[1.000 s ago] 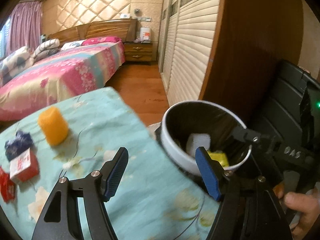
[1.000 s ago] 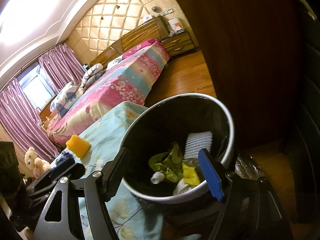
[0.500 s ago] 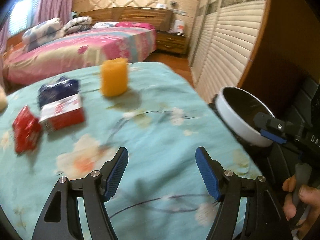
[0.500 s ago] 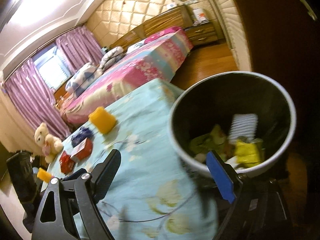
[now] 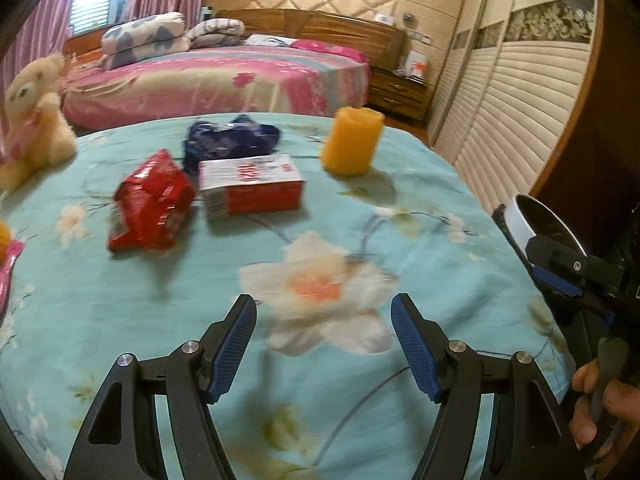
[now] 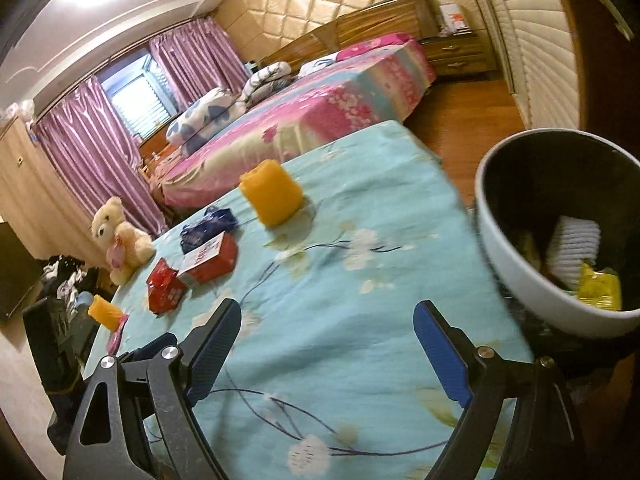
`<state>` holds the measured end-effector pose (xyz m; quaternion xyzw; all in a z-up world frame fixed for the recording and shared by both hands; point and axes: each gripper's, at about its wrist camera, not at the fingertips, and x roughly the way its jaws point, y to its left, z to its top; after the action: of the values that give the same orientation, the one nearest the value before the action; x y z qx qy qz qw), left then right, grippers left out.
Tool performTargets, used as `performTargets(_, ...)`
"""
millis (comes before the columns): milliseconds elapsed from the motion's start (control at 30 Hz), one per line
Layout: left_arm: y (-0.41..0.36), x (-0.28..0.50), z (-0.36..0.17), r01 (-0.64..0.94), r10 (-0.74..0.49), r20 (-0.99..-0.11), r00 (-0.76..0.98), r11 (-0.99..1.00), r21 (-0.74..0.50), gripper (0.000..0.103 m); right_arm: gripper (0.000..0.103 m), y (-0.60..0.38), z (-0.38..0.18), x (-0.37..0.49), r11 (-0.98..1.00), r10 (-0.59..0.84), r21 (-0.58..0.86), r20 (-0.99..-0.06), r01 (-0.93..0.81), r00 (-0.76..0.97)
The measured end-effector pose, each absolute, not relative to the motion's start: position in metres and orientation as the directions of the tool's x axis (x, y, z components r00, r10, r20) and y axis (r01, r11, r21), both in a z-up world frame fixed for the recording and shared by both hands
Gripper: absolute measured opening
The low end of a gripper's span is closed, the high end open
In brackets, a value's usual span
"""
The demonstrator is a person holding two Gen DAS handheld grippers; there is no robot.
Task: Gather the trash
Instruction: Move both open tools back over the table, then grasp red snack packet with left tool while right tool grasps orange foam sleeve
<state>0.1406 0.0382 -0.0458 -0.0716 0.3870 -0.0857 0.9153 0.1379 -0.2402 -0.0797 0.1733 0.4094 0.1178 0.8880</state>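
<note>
- Lying mid-desk (image 5: 400,240): one red packet (image 5: 150,204), one red-and-white box (image 5: 252,184) with long axis crosswise, one blue wrapper (image 5: 232,138).
- Standing upright: two orange cylinders, one (image 5: 352,140) towards the far edge, one (image 6: 105,312) at the left edge.
- Hovering, gaping, gripping nothing: left tongs (image 5: 324,350), right tongs (image 6: 326,354).

One box (image 5: 251,186), two orange cylinders (image 6: 273,193), one bin (image 6: 556,236)

Turquoise tablecloth (image 5: 400,208) under my tongs, printed with pale white-and-orange blossoms and thin dark stems. My pads (image 5: 234,350) are bright blue on black arms. A shiny red packet (image 5: 150,202), a red-and-white box (image 5: 252,188), a navy wrapper (image 5: 232,138), an orange cylinder (image 5: 352,140). White bin (image 6: 516,248), black inside, yellow scrap (image 6: 600,290) in it. Cream teddy (image 6: 120,236).
</note>
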Motion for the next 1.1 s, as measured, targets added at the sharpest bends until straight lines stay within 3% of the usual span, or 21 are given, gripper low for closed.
performTargets(1100, 0.141, 0.194, -0.047, -0.045, -0.083, -0.695, 0.714, 0.985, -0.165, 0.07, 0.089, -0.167, -0.098, 0.191, 0.912, 0.398, 0.374, -0.71, -0.168, 0.581)
